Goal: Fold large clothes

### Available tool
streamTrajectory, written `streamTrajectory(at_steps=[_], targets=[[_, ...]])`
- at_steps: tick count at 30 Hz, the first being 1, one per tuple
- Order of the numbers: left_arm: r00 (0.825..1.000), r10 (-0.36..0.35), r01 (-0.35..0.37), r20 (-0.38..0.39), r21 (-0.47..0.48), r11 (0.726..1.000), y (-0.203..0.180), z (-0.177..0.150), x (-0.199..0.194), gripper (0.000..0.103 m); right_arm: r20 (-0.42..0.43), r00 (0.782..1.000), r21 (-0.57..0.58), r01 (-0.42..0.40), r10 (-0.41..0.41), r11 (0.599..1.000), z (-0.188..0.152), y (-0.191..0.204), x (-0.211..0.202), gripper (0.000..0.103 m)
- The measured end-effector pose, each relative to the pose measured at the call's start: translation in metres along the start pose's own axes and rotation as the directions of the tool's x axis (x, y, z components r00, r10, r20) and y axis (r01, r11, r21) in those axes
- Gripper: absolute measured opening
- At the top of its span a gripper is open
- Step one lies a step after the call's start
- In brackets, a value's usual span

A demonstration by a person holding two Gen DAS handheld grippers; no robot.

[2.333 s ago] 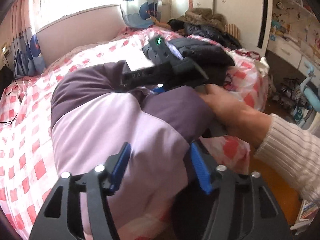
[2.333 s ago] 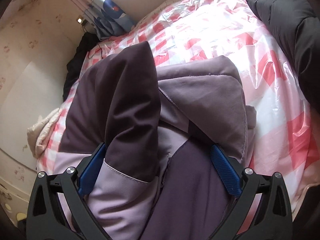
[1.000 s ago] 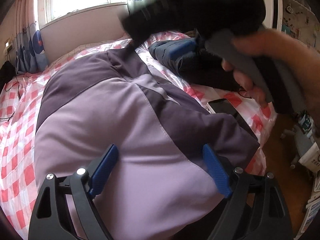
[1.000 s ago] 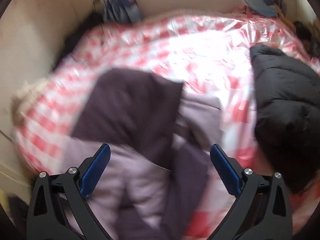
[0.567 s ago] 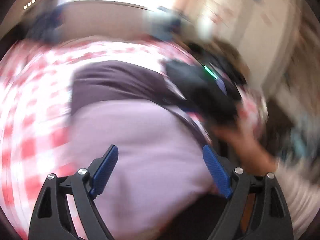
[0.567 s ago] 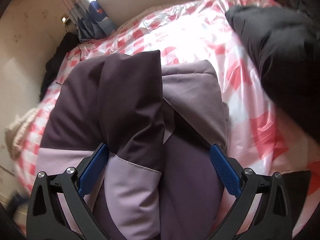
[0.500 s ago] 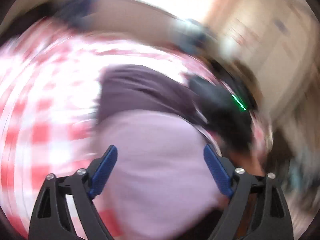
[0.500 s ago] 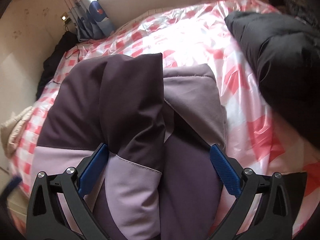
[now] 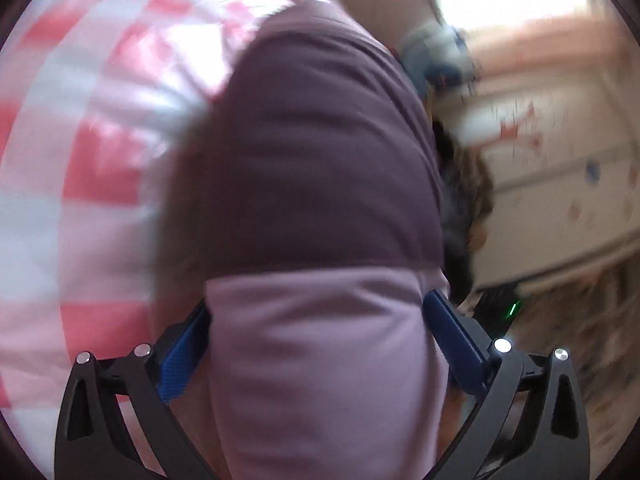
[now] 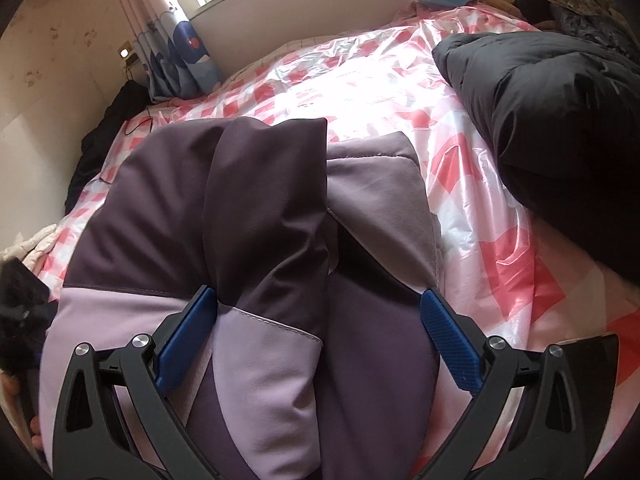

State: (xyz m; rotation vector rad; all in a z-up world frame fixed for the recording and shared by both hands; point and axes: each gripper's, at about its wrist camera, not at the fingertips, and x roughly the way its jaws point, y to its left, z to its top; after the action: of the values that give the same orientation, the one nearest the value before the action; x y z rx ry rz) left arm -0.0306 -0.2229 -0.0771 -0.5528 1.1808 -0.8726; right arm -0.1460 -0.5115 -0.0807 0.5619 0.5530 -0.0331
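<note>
A large jacket in dark purple and pale lilac [image 10: 264, 216] lies partly folded on the red-and-white checked bed cover [image 10: 360, 80]. A sleeve is folded over its middle. My right gripper [image 10: 316, 332] is open, its blue fingers [image 10: 448, 336] straddling the jacket's near part. The left wrist view is blurred and tilted; the jacket [image 9: 320, 184] fills it, and my left gripper [image 9: 316, 344] is open with the lilac cloth between its fingers. The left gripper's body shows blurred at the left edge of the right wrist view [image 10: 18, 296].
A black puffy jacket [image 10: 560, 104] lies on the bed to the right. A dark phone-like object [image 10: 592, 364] lies near the bed's right front edge. Dark clothes [image 10: 100, 148] and a curtain [image 10: 180, 56] are at the far left by the wall.
My left gripper has swung to the jacket's left side and tilted, the view blurring. My right gripper has settled open over the jacket's near part and stays about still.
</note>
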Motion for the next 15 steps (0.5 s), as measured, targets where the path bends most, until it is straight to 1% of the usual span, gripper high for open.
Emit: streamTrajectory(at_steps=[1,2,4,6,8,9,10,11,12,13,14,15], targets=[[0.999,0.033,-0.033,0.003,0.06,0.998,-0.011,-0.002,0.0,0.097,0.016,1.0,0.009,-0.013,0.013,1.0,-0.002,-0.002,-0.001,0.097],[0.997,0.07,-0.072,0.025,0.131,0.989,-0.025,-0.008,-0.001,0.097,0.03,0.999,0.013,-0.026,0.026,1.0,-0.004,-0.004,-0.003,0.097],[0.99,0.114,-0.13,0.086,0.225,0.966,-0.045,-0.023,-0.004,0.097,0.056,0.996,0.021,-0.065,0.063,0.998,-0.006,-0.004,-0.006,0.097],[0.98,0.137,-0.172,0.146,0.263,0.949,-0.056,-0.035,-0.016,0.094,0.063,0.993,0.031,-0.107,0.105,0.994,-0.005,0.002,-0.008,0.097],[0.96,0.175,-0.235,0.219,0.288,0.928,-0.065,-0.045,-0.039,0.092,0.067,0.984,0.028,-0.166,0.163,0.986,-0.001,0.025,-0.004,0.097],[0.949,0.195,-0.264,0.246,0.29,0.92,-0.066,-0.043,-0.051,0.092,0.064,0.98,0.016,-0.19,0.189,0.982,0.0,0.039,-0.001,0.097],[0.929,0.238,-0.319,0.284,0.285,0.904,-0.065,-0.046,-0.069,0.092,0.056,0.975,0.003,-0.218,0.217,0.976,0.0,0.054,0.005,0.096],[0.916,0.27,-0.351,0.298,0.265,0.898,-0.06,-0.048,-0.081,0.092,0.028,0.963,-0.003,-0.268,0.268,0.963,0.0,0.071,0.016,0.096],[0.907,0.298,-0.372,0.297,0.234,0.898,-0.051,-0.044,-0.092,0.092,-0.022,0.943,0.016,-0.332,0.332,0.943,0.0,0.082,0.03,0.096],[0.904,0.328,-0.383,0.275,0.173,0.907,-0.034,-0.041,-0.106,0.092,-0.092,0.909,0.061,-0.403,0.407,0.913,0.001,0.088,0.048,0.096],[0.907,0.337,-0.378,0.252,0.134,0.916,-0.02,-0.032,-0.111,0.092,-0.15,0.871,0.111,-0.455,0.468,0.883,0.003,0.091,0.062,0.096],[0.914,0.342,-0.369,0.217,0.093,0.925,-0.003,-0.027,-0.114,0.092,-0.178,0.846,0.146,-0.482,0.503,0.864,0.006,0.09,0.069,0.096]])
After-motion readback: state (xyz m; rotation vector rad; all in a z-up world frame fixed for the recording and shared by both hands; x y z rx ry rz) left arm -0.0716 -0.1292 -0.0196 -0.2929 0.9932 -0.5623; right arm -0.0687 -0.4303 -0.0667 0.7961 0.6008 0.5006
